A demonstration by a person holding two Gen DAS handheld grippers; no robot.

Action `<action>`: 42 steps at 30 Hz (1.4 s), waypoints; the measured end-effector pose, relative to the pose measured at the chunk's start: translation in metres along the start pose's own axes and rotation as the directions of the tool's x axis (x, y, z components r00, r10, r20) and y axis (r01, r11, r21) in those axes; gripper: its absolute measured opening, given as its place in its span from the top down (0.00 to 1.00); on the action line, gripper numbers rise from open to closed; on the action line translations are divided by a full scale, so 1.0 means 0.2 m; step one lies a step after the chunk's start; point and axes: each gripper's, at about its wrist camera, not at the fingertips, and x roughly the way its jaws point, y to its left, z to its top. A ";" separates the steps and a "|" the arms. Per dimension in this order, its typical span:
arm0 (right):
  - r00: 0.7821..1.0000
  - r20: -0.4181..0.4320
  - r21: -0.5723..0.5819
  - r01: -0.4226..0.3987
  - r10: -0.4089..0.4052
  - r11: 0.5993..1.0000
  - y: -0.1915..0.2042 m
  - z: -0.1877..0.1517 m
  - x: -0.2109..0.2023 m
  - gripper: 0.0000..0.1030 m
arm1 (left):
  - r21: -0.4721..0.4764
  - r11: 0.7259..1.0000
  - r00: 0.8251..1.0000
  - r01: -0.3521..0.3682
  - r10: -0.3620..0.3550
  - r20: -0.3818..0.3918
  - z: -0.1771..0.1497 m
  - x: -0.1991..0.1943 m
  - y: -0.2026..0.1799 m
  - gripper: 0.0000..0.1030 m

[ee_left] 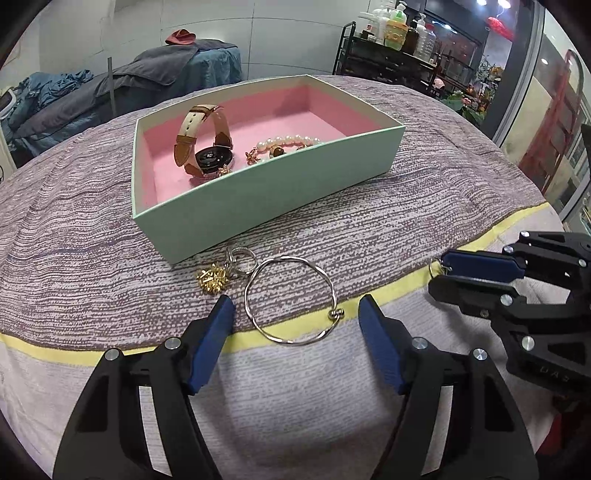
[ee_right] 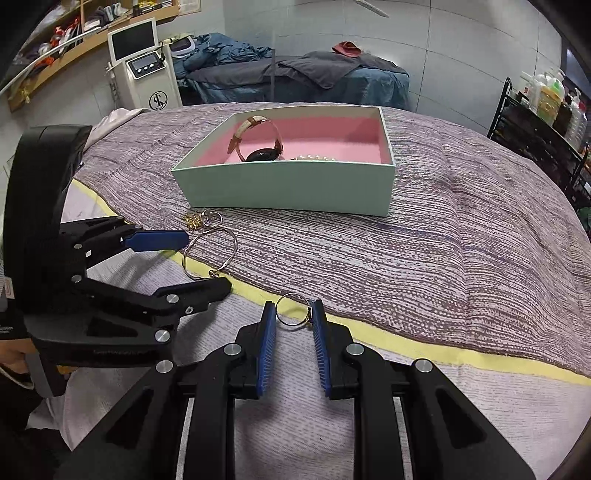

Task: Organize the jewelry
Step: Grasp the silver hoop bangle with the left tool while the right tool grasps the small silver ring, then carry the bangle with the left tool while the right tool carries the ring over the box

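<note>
A mint box (ee_left: 258, 192) (ee_right: 288, 188) with pink lining holds a tan-strapped watch (ee_left: 207, 147) and a pearl bracelet (ee_left: 291, 140). In front of it on the striped cloth lie a gold ornament (ee_left: 211, 282), silver rings (ee_left: 242, 260) and a silver bangle (ee_left: 246, 301) (ee_right: 186, 254). My left gripper (ee_left: 295, 304) (ee_right: 208, 262) stands open, one pad on either side of the bangle without touching it. My right gripper (ee_right: 293, 306) (ee_left: 437, 271), off to the right over the yellow stripe, is shut on a small hoop ring (ee_right: 288, 324) with a gold charm.
The mauve striped cloth has a yellow stripe (ee_left: 55, 350) and a pale border toward me. Behind stand a covered treatment bed (ee_right: 295, 74), a machine with a screen (ee_right: 142, 62) and a black shelf of bottles (ee_left: 399, 33).
</note>
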 end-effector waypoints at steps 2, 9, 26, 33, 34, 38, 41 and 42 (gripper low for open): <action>1.000 0.003 0.003 -0.002 0.002 1.000 -0.01 -0.01 -0.01 0.81 | 0.005 1.000 1.000 -0.006 0.006 0.000 0.02 0.01 0.00 0.40; 1.000 0.007 0.015 -0.006 0.006 1.000 -0.01 -0.02 -0.01 0.81 | 0.007 1.000 1.000 -0.003 0.003 0.009 0.05 0.03 -0.01 0.51; 0.999 0.025 0.018 -0.043 0.042 0.999 -0.02 -0.02 -0.05 0.81 | 0.014 0.999 0.998 0.034 -0.035 0.048 -0.10 -0.15 -0.01 0.51; 0.998 0.033 0.007 -0.052 0.052 0.999 0.00 0.00 -0.07 0.81 | 0.033 0.999 0.996 0.027 -0.030 0.086 -0.12 -0.27 0.00 0.51; 0.998 0.036 0.005 -0.055 0.055 0.998 0.01 0.00 -0.07 0.81 | 0.035 0.999 0.995 0.027 -0.030 0.093 -0.11 -0.28 0.00 0.51; 0.997 0.049 -0.007 -0.058 0.058 0.998 0.02 0.03 -0.09 0.81 | 0.045 0.999 0.993 0.018 -0.023 0.116 -0.08 -0.32 0.02 0.51; 0.996 0.063 -0.018 -0.060 0.061 0.998 0.04 0.06 -0.10 0.81 | 0.052 0.999 0.992 0.010 -0.017 0.127 -0.04 -0.34 0.03 0.51; 0.996 0.066 -0.022 -0.060 0.062 0.998 0.04 0.07 -0.10 0.81 | 0.055 0.998 0.991 0.007 -0.015 0.131 -0.03 -0.34 0.03 0.51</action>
